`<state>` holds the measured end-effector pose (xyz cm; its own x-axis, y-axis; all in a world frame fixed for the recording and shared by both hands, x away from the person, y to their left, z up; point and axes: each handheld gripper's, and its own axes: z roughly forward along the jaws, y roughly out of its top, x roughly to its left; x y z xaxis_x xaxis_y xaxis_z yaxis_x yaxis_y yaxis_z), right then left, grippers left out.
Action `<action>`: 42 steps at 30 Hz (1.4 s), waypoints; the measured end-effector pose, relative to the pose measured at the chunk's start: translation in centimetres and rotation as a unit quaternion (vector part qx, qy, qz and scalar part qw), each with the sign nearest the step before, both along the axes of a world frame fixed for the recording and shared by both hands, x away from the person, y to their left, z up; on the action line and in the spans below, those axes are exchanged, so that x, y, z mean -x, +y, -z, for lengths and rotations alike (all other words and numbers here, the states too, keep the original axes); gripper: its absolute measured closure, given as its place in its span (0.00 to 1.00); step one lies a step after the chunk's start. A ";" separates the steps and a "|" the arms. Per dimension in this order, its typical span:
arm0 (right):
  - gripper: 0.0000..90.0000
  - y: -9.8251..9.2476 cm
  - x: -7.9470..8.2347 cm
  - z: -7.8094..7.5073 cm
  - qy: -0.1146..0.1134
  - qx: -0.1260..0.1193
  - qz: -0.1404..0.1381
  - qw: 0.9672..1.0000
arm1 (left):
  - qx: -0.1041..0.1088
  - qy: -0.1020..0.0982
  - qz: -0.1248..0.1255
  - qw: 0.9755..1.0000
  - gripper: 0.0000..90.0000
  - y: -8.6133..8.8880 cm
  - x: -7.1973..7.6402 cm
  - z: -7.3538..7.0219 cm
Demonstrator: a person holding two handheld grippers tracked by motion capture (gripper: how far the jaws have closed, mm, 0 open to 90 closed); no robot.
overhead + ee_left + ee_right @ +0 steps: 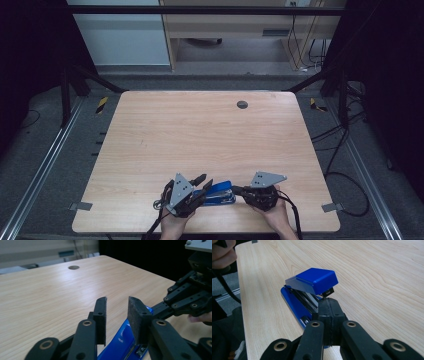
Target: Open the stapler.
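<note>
Fingers of left gripper [117,315] apart over stapler [122,340]; right gripper [329,312] fingers closed.

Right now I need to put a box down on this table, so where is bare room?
The table is bare from its far edge, past the round grommet, down toward the near edge. It is crowded at the near middle: the blue stapler lies between the left gripper and the right gripper.

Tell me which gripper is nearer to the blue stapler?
Right. The right gripper has its shut jaws touching the blue stapler at one end; the left gripper hovers just above its other end, jaws apart.
</note>
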<state>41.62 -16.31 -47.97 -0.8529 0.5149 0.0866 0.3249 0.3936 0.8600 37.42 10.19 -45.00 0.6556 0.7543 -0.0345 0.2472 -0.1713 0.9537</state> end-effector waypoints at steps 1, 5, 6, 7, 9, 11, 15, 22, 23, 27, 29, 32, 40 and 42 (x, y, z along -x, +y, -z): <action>1.00 0.0 0.0 0.0 0.000 0.000 -0.001 1.000 | 0.004 0.000 -0.009 1.000 0.79 0.0 0.2 0.2; 1.00 0.1 0.0 0.0 0.000 0.001 -0.001 1.000 | 0.016 -0.008 -0.039 0.999 0.85 0.0 1.1 1.1; 1.00 0.1 0.0 0.0 0.000 0.001 -0.001 1.000 | 0.019 -0.010 -0.044 0.999 0.86 0.0 1.2 1.4; 1.00 0.1 0.0 0.0 0.000 0.001 -0.001 1.000 | 0.020 -0.007 -0.044 0.999 0.88 0.0 1.4 1.5; 1.00 0.1 0.0 0.0 0.000 0.002 0.000 1.000 | 0.025 -0.006 -0.050 0.998 0.91 0.0 1.8 2.0; 1.00 0.1 0.0 0.0 0.000 0.001 -0.001 1.000 | 0.025 -0.005 -0.052 0.998 0.93 -0.2 2.3 2.5; 1.00 0.1 0.0 0.1 0.001 0.001 -0.001 1.000 | 0.027 0.000 -0.055 0.998 0.97 -0.9 3.1 3.5; 1.00 0.1 0.0 0.0 0.001 0.001 0.000 1.000 | 0.022 0.002 -0.060 0.998 0.99 -2.5 4.2 5.2; 1.00 0.1 0.0 0.0 0.001 0.000 -0.001 1.000 | 0.018 0.003 -0.058 0.998 0.99 -2.7 4.2 5.4; 1.00 0.1 0.0 0.1 0.000 0.000 -0.001 1.000 | 0.014 0.006 -0.053 0.998 0.99 -3.5 4.1 6.1; 1.00 0.1 0.0 0.1 0.001 -0.001 -0.001 1.000 | 0.008 0.007 -0.052 0.999 0.99 -3.9 4.0 6.4; 1.00 0.1 0.0 0.0 0.001 -0.001 -0.001 1.000 | 0.002 0.011 -0.053 0.999 0.99 -4.5 3.9 7.0; 1.00 0.1 -0.1 0.0 0.002 -0.002 -0.002 1.000 | -0.001 0.028 -0.063 0.998 0.99 -5.3 3.4 7.7; 1.00 0.1 -0.1 0.0 0.002 -0.002 -0.001 1.000 | -0.002 0.029 -0.063 0.998 0.99 -5.5 3.4 7.8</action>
